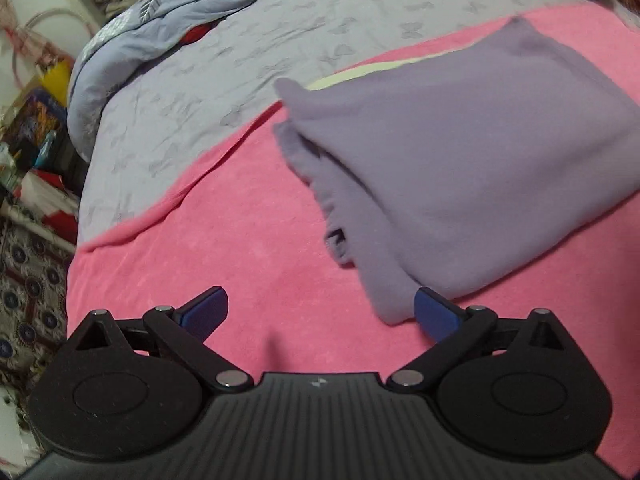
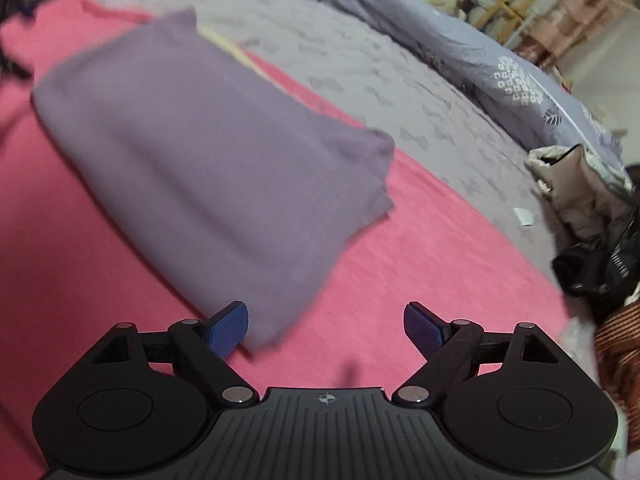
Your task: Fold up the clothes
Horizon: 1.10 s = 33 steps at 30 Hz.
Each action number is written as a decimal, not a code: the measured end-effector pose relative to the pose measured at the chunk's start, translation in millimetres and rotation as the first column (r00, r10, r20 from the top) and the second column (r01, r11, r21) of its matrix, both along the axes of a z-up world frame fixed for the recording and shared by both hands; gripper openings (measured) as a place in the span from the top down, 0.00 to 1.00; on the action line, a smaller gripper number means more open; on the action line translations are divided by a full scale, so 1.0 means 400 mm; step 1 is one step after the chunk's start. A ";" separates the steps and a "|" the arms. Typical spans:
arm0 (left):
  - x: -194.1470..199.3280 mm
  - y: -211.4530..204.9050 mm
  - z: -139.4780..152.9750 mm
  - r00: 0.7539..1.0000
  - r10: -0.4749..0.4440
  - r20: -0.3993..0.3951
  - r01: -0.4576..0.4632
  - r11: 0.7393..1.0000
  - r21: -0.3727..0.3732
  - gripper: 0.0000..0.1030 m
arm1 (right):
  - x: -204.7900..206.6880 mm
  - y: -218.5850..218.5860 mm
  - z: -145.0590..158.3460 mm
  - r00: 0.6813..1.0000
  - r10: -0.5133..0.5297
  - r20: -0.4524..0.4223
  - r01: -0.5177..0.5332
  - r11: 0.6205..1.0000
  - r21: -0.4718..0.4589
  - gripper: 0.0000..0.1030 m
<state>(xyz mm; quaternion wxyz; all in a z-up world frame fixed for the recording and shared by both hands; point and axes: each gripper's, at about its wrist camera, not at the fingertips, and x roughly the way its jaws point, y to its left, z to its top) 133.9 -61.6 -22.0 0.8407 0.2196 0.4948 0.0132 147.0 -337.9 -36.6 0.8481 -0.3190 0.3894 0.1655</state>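
Left wrist view:
- Left gripper (image 1: 322, 314): its black frame is filling the near edge, and its two blue-padded fingers (image 1: 206, 312) are standing wide apart with nothing between them, only pink cloth showing in the gap.
- Folded lilac fleece garment (image 1: 460, 168): it is lying flat as a soft, layered rectangle to the right and far side of the gripper; its near corner is drooping down just beside the right-hand finger, and whether the two are touching I cannot tell.
- Bright pink towel-like blanket (image 1: 224, 232): it is spreading under the garment and under the gripper.
- Pale grey bedspread with a butterfly pattern (image 1: 248, 60): it is showing beyond the blanket's far left edge.
- Rumpled blue-grey quilt (image 1: 132, 36): it is bunching at the far left.

Right wrist view:
- Right gripper (image 2: 326, 330): its jaws are standing well apart and holding nothing.
- Folded lilac fleece garment (image 2: 192, 152): it is lying on the left and far side, its near corner reaching down beside the left-hand blue pad (image 2: 228, 330).
- Bright pink towel-like blanket (image 2: 432, 248): it is lying under both.
- Black bag-like heap (image 2: 600, 268): it is sitting at the right edge.
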 end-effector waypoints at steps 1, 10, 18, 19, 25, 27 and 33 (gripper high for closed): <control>0.004 -0.014 -0.014 1.000 -0.020 0.000 0.020 0.999 0.042 0.02 | -0.006 0.024 -0.014 1.000 0.020 0.020 -0.020 0.999 -0.035 0.23; -0.016 -0.046 -0.040 0.981 -0.195 0.017 0.189 0.968 0.167 0.04 | -0.107 0.048 -0.062 0.904 0.422 0.065 -0.379 0.863 -0.333 0.51; -0.070 -0.147 -0.049 0.877 -0.476 -0.069 0.480 0.876 0.057 0.09 | -0.131 0.102 -0.187 0.739 0.670 0.071 -0.538 0.651 -0.536 0.47; -0.071 -0.160 -0.061 0.869 -0.490 -0.074 0.494 0.866 0.073 0.10 | -0.114 0.109 -0.195 0.738 0.670 0.080 -0.526 0.647 -0.553 0.64; -0.048 -0.197 -0.099 0.856 -0.515 -0.044 0.516 0.849 0.114 0.07 | -0.016 0.125 -0.142 0.814 0.564 0.135 -0.434 0.746 -0.505 0.90; -0.026 -0.198 -0.102 0.870 -0.492 -0.038 0.493 0.864 0.104 0.14 | -0.007 0.121 -0.119 0.827 0.543 0.146 -0.418 0.767 -0.487 0.90; 0.042 -0.142 -0.099 0.929 -0.359 -0.086 0.367 0.923 0.113 0.78 | -0.003 0.109 -0.067 0.862 0.467 0.196 -0.348 0.828 -0.440 0.90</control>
